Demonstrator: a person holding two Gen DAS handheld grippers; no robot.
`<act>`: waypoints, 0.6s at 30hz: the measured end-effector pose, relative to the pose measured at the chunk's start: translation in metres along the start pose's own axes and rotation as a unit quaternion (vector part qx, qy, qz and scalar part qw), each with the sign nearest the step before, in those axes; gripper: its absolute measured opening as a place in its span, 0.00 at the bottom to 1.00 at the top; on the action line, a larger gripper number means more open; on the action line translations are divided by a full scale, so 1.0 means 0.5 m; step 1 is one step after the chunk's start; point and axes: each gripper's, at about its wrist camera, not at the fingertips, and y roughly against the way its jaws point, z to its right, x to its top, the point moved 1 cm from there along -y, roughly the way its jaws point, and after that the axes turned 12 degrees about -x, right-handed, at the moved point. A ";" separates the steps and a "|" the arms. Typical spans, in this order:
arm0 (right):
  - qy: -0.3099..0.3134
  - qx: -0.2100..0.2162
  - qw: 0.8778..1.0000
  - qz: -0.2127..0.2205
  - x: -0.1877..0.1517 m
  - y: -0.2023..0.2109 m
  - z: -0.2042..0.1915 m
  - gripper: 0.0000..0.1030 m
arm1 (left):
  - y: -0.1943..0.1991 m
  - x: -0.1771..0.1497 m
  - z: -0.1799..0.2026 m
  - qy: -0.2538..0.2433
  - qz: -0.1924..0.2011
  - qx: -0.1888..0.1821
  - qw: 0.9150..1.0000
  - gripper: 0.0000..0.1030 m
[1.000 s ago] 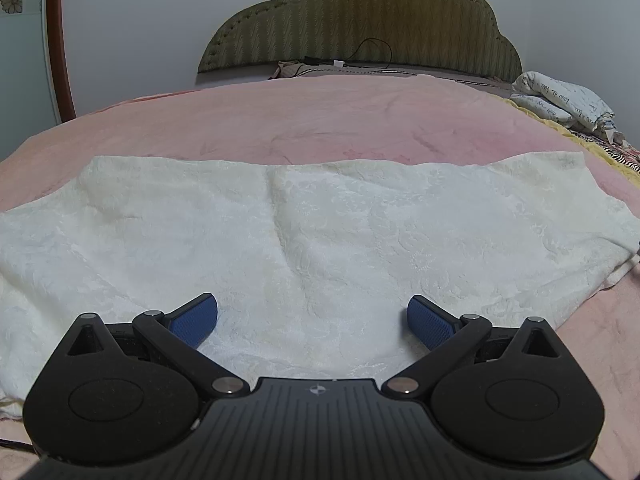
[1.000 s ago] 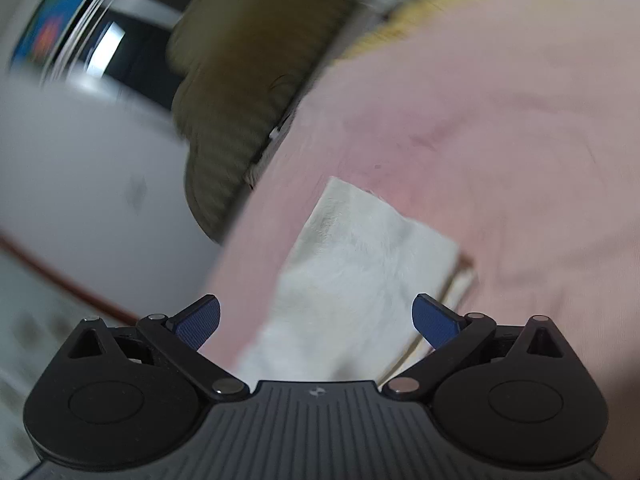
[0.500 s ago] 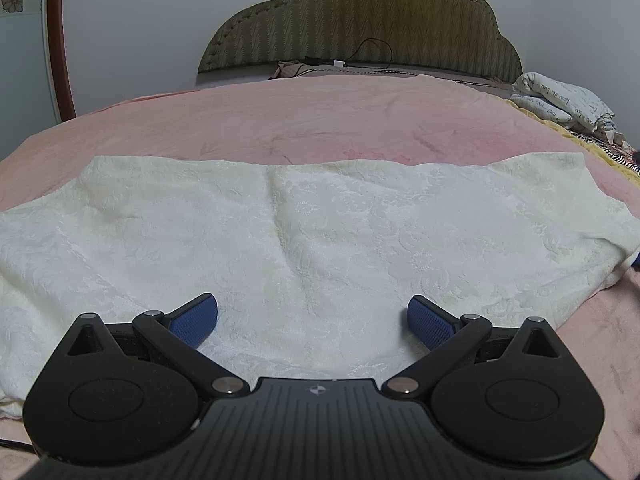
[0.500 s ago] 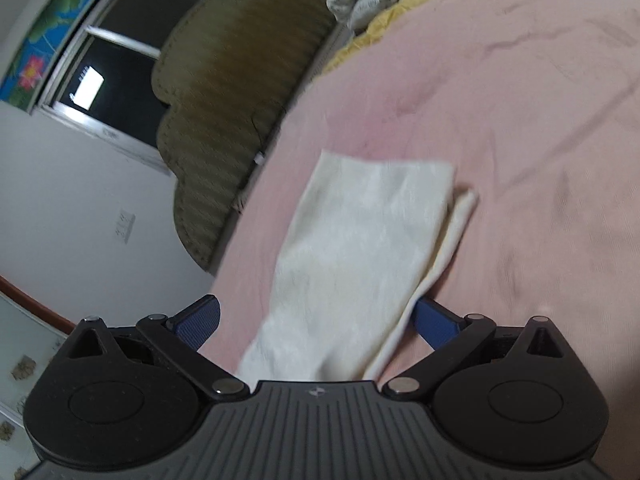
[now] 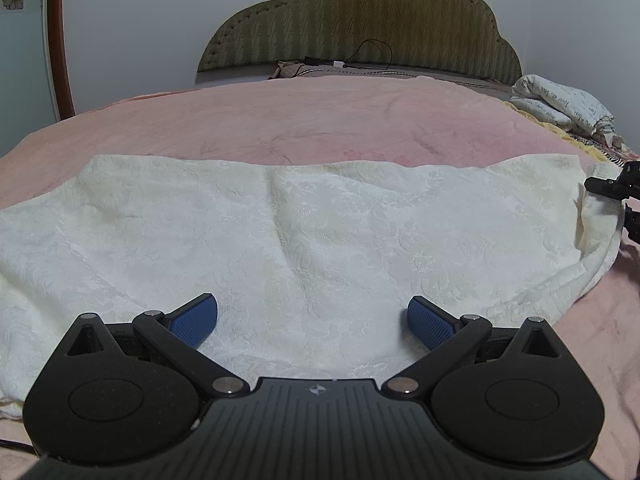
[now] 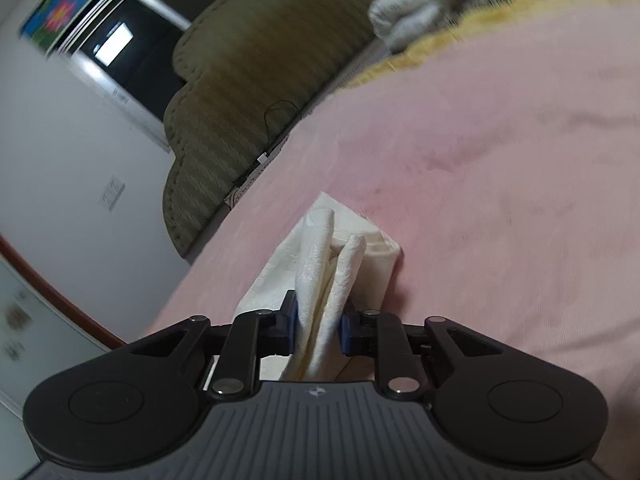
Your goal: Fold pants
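Observation:
The cream-white patterned pants (image 5: 320, 240) lie spread flat across the pink bed, running left to right in the left wrist view. My left gripper (image 5: 313, 320) is open and empty, low over the near edge of the pants. My right gripper (image 6: 318, 334) is shut on the bunched right end of the pants (image 6: 324, 276), with folds of cloth standing up between its blue pads. The right gripper also shows at the far right edge of the left wrist view (image 5: 616, 190), at the end of the pants.
The pink bedspread (image 5: 320, 120) covers the bed. A green padded headboard (image 5: 360, 24) stands at the back with a black cable on it. A bundle of white printed bedding (image 5: 560, 104) lies at the back right, beside a yellow blanket edge.
My right gripper has closed from open onto the right end of the pants and bunched the cloth. It has come into the left wrist view at the right edge. The left gripper has not moved.

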 end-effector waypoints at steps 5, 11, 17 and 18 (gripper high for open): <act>0.189 -0.035 0.978 0.085 -0.035 0.066 -0.108 0.15 | 0.027 0.007 -0.045 0.072 0.035 -0.041 0.996 0.98; 0.428 0.025 0.890 0.156 -0.178 0.150 -0.283 0.15 | 0.056 0.019 -0.113 0.198 0.067 -0.114 0.971 0.99; 0.484 0.071 0.865 0.112 -0.285 0.144 -0.342 0.15 | 0.045 0.028 -0.165 0.335 0.056 -0.220 0.915 0.99; 0.483 0.077 0.866 0.105 -0.293 0.145 -0.345 0.15 | 0.035 0.029 -0.172 0.362 0.049 -0.246 0.898 0.99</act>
